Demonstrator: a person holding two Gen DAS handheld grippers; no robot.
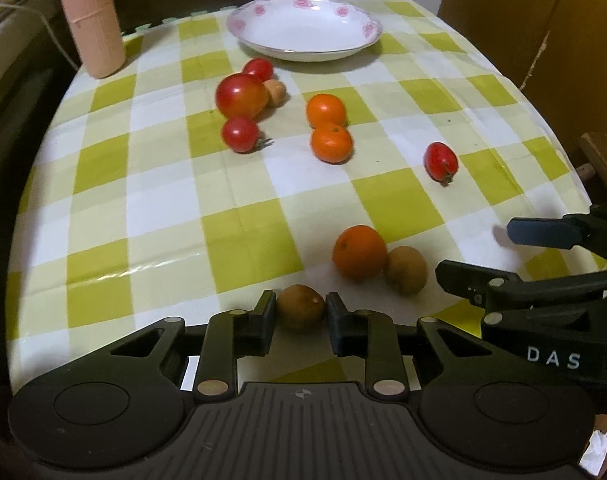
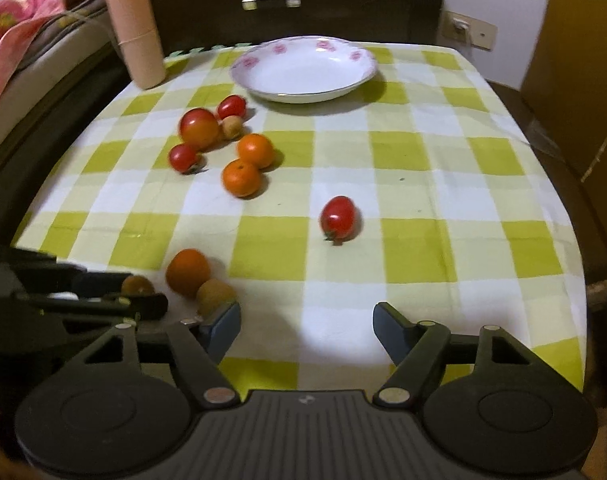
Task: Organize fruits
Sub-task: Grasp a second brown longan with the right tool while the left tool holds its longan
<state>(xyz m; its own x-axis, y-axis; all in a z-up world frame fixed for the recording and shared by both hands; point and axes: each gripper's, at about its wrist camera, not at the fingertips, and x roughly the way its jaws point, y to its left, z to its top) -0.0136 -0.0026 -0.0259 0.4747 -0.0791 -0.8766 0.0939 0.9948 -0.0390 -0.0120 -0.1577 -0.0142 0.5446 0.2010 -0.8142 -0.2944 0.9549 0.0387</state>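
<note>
My left gripper (image 1: 301, 312) is shut on a small brown fruit (image 1: 301, 306) at the near edge of the checked table; it shows at far left in the right wrist view (image 2: 137, 285). Just beyond lie an orange (image 1: 358, 252) and another brown fruit (image 1: 406, 270) side by side. Two more oranges (image 1: 330, 143) sit mid-table, a red cherry tomato (image 1: 440, 161) to their right. A cluster of red tomatoes (image 1: 241, 95) and a brown fruit (image 1: 274, 93) lies before the empty white floral plate (image 1: 303, 26). My right gripper (image 2: 306, 326) is open and empty, seen at right in the left wrist view (image 1: 479, 252).
A tall pink cylindrical case (image 1: 90, 16) stands at the table's far left corner. A dark drawer front (image 2: 271, 0) is behind the table. Cardboard (image 1: 543, 20) stands to the right. The yellow-green checked tablecloth (image 1: 183, 208) covers the whole table.
</note>
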